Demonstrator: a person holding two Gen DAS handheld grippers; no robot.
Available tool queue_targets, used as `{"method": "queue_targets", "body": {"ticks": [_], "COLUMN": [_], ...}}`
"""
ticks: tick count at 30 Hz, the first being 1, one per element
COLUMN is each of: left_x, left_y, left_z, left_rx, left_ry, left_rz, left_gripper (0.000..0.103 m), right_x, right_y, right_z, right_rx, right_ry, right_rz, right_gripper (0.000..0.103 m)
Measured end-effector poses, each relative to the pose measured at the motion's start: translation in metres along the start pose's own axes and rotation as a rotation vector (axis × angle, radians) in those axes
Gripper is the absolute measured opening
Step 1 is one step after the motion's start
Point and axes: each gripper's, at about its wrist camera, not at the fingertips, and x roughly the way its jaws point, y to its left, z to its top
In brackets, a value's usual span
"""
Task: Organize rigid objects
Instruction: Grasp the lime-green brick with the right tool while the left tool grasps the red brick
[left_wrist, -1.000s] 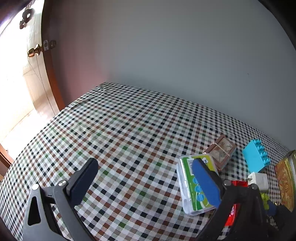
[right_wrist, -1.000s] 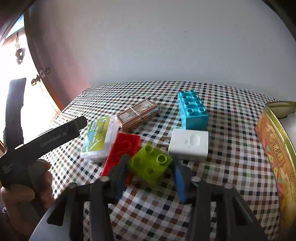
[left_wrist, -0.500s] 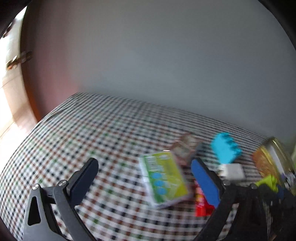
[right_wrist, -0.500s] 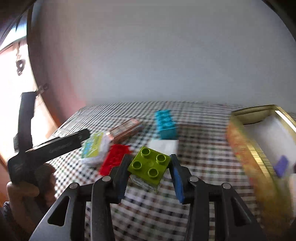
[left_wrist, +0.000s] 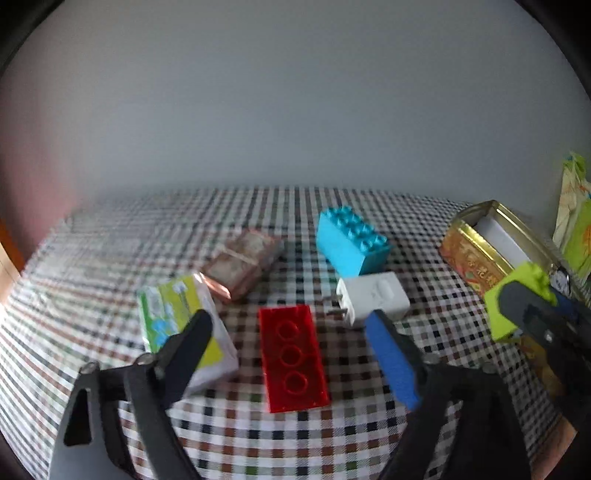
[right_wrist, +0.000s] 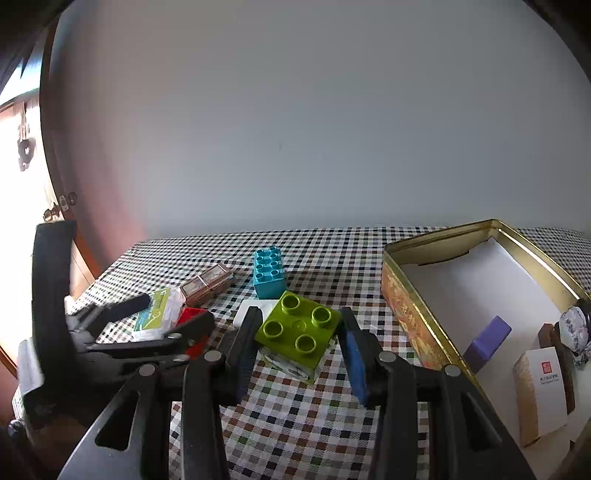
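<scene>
Three toy bricks: one red (left_wrist: 291, 356), one blue (left_wrist: 351, 245), one green (right_wrist: 297, 330). One white charger plug (left_wrist: 373, 299). One green-labelled packet (left_wrist: 184, 325). One brown banded box (left_wrist: 242, 262). One gold tin (right_wrist: 406, 314), with one purple block (right_wrist: 487, 341) and one white card box (right_wrist: 539, 391) inside.

Overall light: soft daylight, moderately bright, even on the wall (right_wrist: 314, 129).
Source: overexposed doorway (right_wrist: 18, 221) at the left edge of the right wrist view, blown to white.
Shadows: faint and short beneath the blue brick (left_wrist: 351, 245) and red brick (left_wrist: 291, 356).
Blur: left wrist view smeared, worst on the far tablecloth (left_wrist: 122, 236); right wrist view sharp.
Glare: bright line along the tin rim (right_wrist: 535, 254).
Edges: fisheye bending, black corners.
</scene>
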Motion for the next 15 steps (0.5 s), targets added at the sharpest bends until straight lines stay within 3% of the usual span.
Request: {"method": "queue_targets", "body": {"ticks": [1,4,5,10,13,15], "left_x": [0.0,0.014,0.021,0.021,0.016,0.008], "left_y": [-0.002,-0.012,-0.013,-0.018,-0.007,0.008], "left_z": [0.001,-0.001,-0.003,-0.005,-0.005,-0.007], "left_rx": [0.002,0.019,0.021,0.039,-0.02,-0.072], "left_ry": [-0.007,0.064,0.106,0.116,0.103,0.093], "left_rz": [0.009,-0.022,-0.019,0.015,0.023,-0.012], "left_gripper": [0.078,0.055,0.055,0.053,0.031,0.03], "right_x": [0.0,0.001,-0.001,-0.002,-0.004,-0.006], "right_y": [0.0,0.0,0.0,-0.002,-0.002,-0.004], "right_z": [0.0,0.0,0.0,0.001,0.001,0.002], "right_rx": [-0.001,0.01,0.014,0.018,0.016,0.017], "right_ry": [0.0,0.006,0.008,0.005,-0.005,-0.018], "right_rz": [0.0,0.004,0.007,0.006,-0.004,-0.011], "right_gripper": [0.045,0.045,0.045,0.045,0.045,0.045]}}
